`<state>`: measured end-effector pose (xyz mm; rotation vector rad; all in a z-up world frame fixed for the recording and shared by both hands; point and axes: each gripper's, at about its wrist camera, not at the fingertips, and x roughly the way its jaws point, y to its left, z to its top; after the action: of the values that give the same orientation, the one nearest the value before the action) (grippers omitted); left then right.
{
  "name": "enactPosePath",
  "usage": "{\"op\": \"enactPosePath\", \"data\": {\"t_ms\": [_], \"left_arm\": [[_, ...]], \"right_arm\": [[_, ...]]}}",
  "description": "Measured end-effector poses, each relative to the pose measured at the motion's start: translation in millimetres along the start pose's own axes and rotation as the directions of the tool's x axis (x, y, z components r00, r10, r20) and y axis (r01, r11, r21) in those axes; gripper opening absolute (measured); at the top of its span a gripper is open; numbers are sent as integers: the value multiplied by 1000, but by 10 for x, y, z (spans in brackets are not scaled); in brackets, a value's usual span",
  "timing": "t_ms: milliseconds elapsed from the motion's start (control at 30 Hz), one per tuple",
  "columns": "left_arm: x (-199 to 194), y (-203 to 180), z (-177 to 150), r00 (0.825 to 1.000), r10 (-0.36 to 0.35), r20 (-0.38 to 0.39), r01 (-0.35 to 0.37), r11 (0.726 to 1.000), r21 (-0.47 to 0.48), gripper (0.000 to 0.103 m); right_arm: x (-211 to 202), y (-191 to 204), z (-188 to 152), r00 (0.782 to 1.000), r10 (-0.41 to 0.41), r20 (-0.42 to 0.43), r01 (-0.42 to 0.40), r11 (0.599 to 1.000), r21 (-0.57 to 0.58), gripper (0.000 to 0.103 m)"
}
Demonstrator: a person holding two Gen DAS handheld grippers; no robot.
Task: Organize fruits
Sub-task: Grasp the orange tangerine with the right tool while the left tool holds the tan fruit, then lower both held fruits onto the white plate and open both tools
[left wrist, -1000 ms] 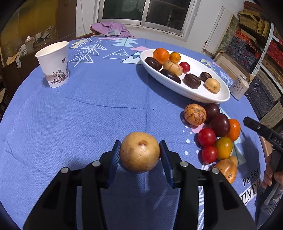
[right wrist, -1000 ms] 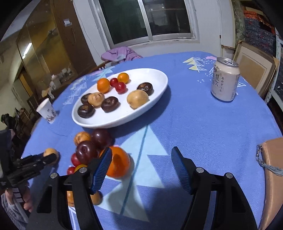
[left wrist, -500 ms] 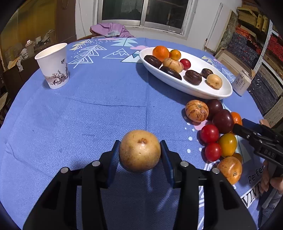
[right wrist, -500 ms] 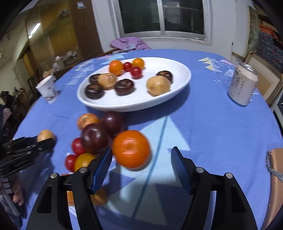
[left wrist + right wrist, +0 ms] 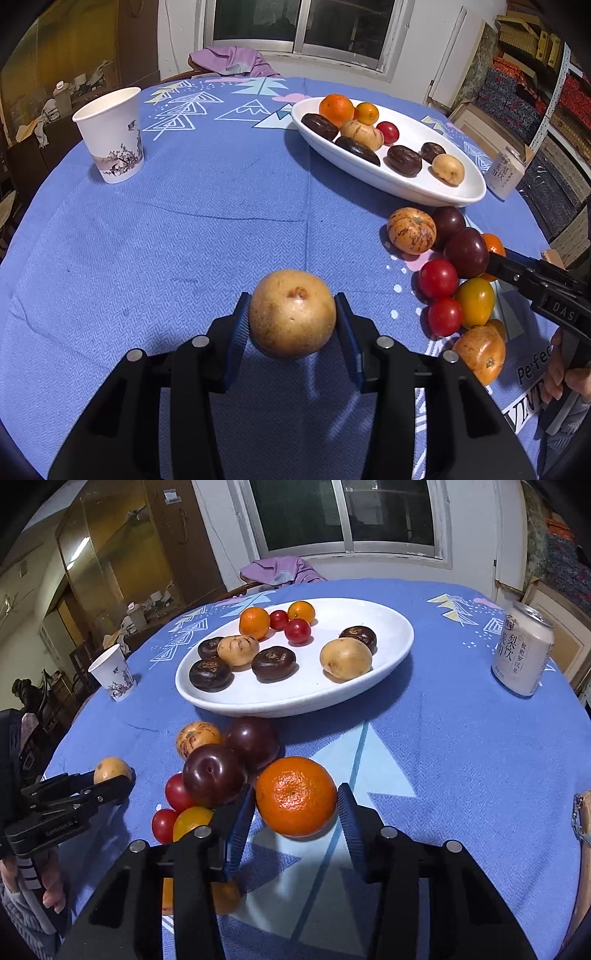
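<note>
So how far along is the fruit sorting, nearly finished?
Roughly halfway. Ten fruits already lie in the white dish. The left gripper holds a tan fruit and the right gripper has closed on an orange. A pile of about eight more waits on the cloth.

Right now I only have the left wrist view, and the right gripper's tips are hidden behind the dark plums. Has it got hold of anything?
Observer: Yes. In the right wrist view the right gripper is shut on the large orange, one blue pad against each side.
Operator: My left gripper holds this tan fruit, bound for the white plate. I count one red tomato there.
Observer: There are two red tomatoes, side by side between the plate's two oranges.
Operator: Anything beyond the can?
Observer: A tan bag with a metal zip lies at the right edge.
</note>
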<state>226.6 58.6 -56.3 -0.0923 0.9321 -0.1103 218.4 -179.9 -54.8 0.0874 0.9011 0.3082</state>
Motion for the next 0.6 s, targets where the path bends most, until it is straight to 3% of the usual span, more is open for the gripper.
{"op": "enactPosePath", "data": {"t_ms": [200,367,600], "left_arm": [[10,5,-3,1000,-7,-4,7,1000,-5,44],[0,69,6,999,-51,-7,50,998,-32,44],[-95,75,-48,999,-44,18,45,997,-55,43]], "right_arm": [[2,18,-23,1000,-3,2,3,1000,-13,47],[-114,-65,-28,1000,17,24,-17,999,29,46],[-197,-175,-52,998,44,33,-46,995,84,46]]}}
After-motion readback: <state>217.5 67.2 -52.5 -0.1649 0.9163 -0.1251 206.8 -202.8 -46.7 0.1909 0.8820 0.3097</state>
